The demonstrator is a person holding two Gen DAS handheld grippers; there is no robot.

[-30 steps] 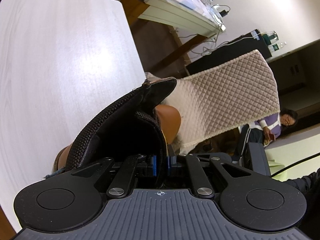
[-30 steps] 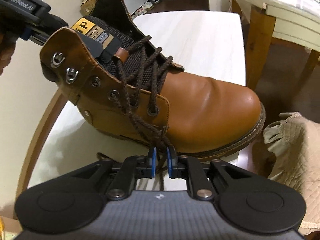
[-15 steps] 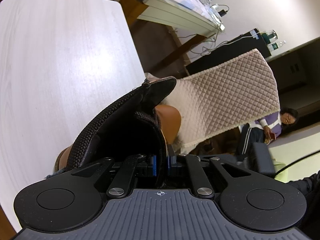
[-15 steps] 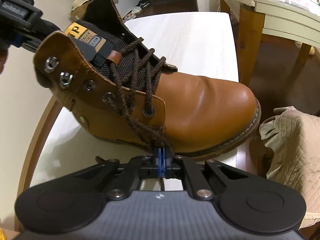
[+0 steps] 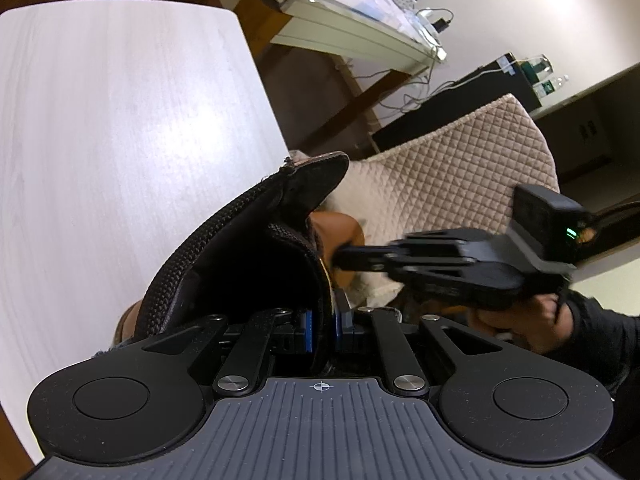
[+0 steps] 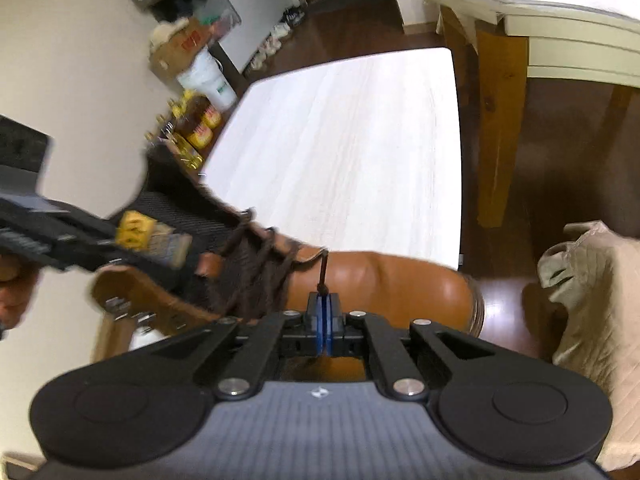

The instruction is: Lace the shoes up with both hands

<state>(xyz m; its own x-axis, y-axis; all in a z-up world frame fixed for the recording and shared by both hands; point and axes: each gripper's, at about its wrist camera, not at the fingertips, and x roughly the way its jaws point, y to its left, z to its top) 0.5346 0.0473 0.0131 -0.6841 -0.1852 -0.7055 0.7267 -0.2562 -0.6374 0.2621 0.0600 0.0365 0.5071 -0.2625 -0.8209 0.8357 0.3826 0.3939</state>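
**Desk:** What does the frame show?

**Photographer:** A tan leather boot (image 6: 380,280) lies on a pale table (image 6: 352,140). From the right wrist view its long axis runs across the picture, toe to the right, ankle opening to the left. The left tongs (image 5: 323,326) pinch the boot's collar (image 5: 240,240) at the heel end, one pad inside and one outside. The right tongs (image 6: 323,310) are pressed together on a dark brown lace (image 6: 323,272), having just closed on it, and the strand runs straight up from the pads toward the eyelets.

**Desk:** Which hand is nearer the work?

**Photographer:** The right one, by my reading. Its tongs sit directly over the lacing, with the open metal hooks (image 6: 124,308) off to their left, toward the collar. The lace would have to travel that way, along the boot toward the ankle. The left hand (image 6: 16,292) appears only to steady the boot.

**Desk:** Anything unclear?

**Photographer:** Plenty. The right wrist view is smeared with motion, so the hooks and crossings blur together, and which eyelet the strand leaves cannot be told. From the left wrist view the dark lining hides nearly all the boot, and the right tongs (image 5: 340,258) cover part of the toe. The lace's other end is not visible. A quilted cloth (image 5: 452,184) fills the background.
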